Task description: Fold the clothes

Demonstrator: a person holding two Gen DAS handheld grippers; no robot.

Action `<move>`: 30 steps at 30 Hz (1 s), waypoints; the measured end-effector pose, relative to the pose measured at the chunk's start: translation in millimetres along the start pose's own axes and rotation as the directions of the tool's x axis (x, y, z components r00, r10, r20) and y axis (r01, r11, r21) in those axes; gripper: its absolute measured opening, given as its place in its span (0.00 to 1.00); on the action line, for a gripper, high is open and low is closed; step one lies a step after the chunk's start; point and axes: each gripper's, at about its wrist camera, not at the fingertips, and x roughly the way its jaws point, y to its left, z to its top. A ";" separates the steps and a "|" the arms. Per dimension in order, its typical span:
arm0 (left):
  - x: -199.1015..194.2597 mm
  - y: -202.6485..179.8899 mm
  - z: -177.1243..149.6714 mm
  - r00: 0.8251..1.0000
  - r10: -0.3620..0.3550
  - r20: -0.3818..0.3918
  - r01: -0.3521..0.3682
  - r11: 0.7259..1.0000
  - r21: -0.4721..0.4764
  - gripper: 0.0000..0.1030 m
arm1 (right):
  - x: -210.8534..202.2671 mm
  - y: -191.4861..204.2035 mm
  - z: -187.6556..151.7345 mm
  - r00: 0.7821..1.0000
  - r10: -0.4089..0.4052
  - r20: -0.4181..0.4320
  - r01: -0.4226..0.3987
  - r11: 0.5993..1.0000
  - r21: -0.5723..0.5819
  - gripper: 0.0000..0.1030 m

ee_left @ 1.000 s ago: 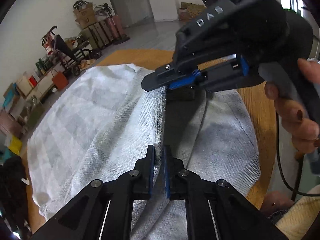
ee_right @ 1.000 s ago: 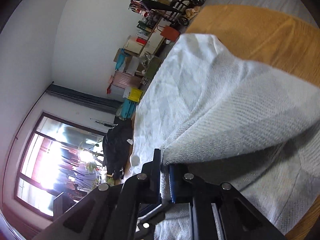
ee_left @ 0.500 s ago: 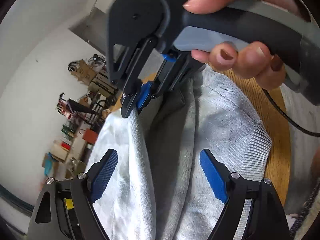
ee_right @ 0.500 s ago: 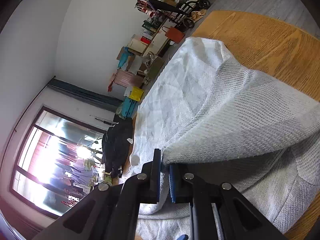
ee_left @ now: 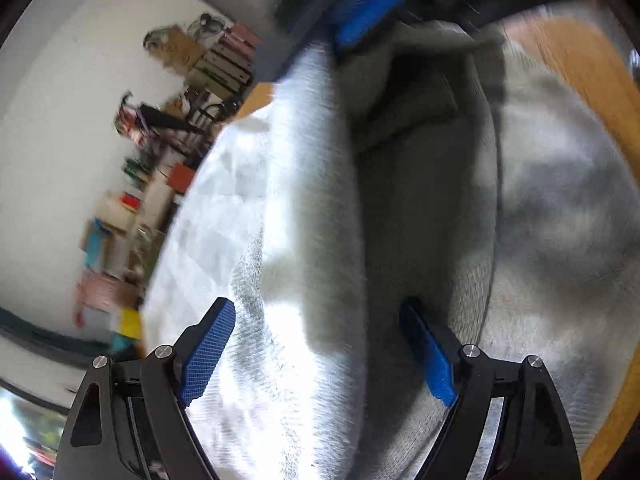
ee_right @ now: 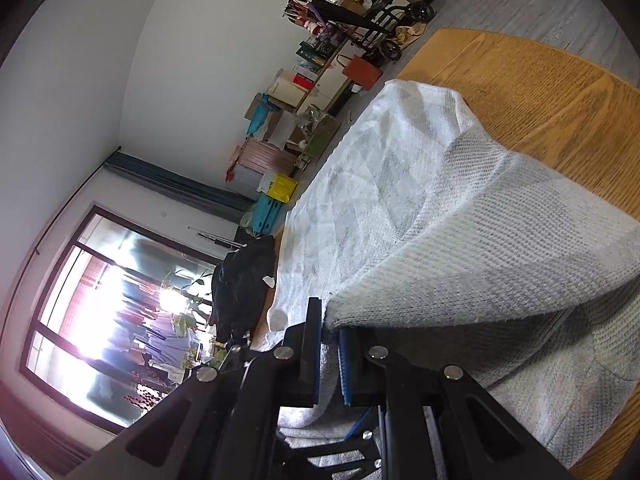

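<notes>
The left gripper, seen clamped on the raised fold of the grey knitted sweater 1 second earlier, is now spread wide with nothing pressed between its blue pads. The fold is released and is seen closer below. The right gripper is now crowded against the top edge, blurred.

One grey knit sweater, one wooden table, one black garment, two grippers.

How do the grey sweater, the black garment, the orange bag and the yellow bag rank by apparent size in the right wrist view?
1. grey sweater, fills much of the frame, though it is nearest.
2. black garment.
3. orange bag and yellow bag look alike; both are far off, so unranked.
</notes>
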 end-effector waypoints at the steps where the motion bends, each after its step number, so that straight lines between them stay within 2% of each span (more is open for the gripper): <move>1: 2.8 5.6 1.9 0.999 -0.031 -0.017 0.031 0.999 -0.026 0.82 | 0.7 -0.3 -0.4 1.000 0.002 -0.002 -0.002 1.000 0.000 0.11; 3: 11.3 23.0 0.4 0.991 -0.126 -0.045 0.120 0.985 -0.127 0.82 | 0.9 -0.7 -0.4 1.000 0.004 -0.001 -0.004 1.000 0.004 0.11; 5: 19.2 39.0 -6.9 0.976 -0.213 -0.043 0.198 0.953 -0.229 0.83 | 0.0 -1.0 0.2 1.000 0.006 0.001 -0.006 1.000 0.007 0.11; 6: 25.0 48.4 -13.5 0.962 -0.272 -0.031 0.251 0.921 -0.296 0.83 | -0.8 -1.0 0.4 1.000 0.006 0.003 -0.006 1.000 0.007 0.11; 9: 38.0 65.0 -28.6 0.928 -0.373 -0.004 0.339 0.848 -0.407 0.90 | -1.5 -1.8 0.5 1.000 0.004 0.002 -0.004 1.000 0.006 0.12; 10: 40.6 65.8 -31.7 0.928 -0.374 -0.006 0.338 0.846 -0.413 0.99 | -0.9 -2.3 0.3 1.000 0.003 -0.001 -0.003 1.000 0.008 0.12; 11: 43.0 66.2 -34.7 0.928 -0.372 -0.009 0.335 0.845 -0.417 1.00 | 0.0 -2.9 -0.1 1.000 0.003 -0.003 -0.003 1.000 0.009 0.12; 14: 41.8 68.0 -41.8 0.929 -0.369 0.035 0.347 0.834 -0.428 1.00 | 1.8 -4.2 -1.0 1.000 0.002 -0.007 -0.002 1.000 0.013 0.12; 18: 43.6 69.6 -39.3 0.926 -0.378 -0.001 0.340 0.833 -0.436 1.00 | 2.2 -4.5 -1.2 1.000 0.005 -0.006 -0.005 1.000 0.016 0.13; 20: 46.3 72.2 -37.5 0.917 -0.398 -0.020 0.350 0.830 -0.435 1.00 | 2.4 -5.0 -1.4 1.000 0.007 -0.006 -0.007 1.000 0.018 0.14; 22: 47.1 73.1 -37.4 0.916 -0.401 -0.023 0.352 0.828 -0.436 1.00 | 3.3 -5.9 -2.0 1.000 0.009 -0.006 -0.009 1.000 0.025 0.14; 30: 44.1 72.7 -39.2 0.927 -0.376 -0.007 0.333 0.829 -0.450 1.00 | 4.9 -5.2 -4.6 1.000 0.006 -0.011 -0.006 1.000 0.029 0.17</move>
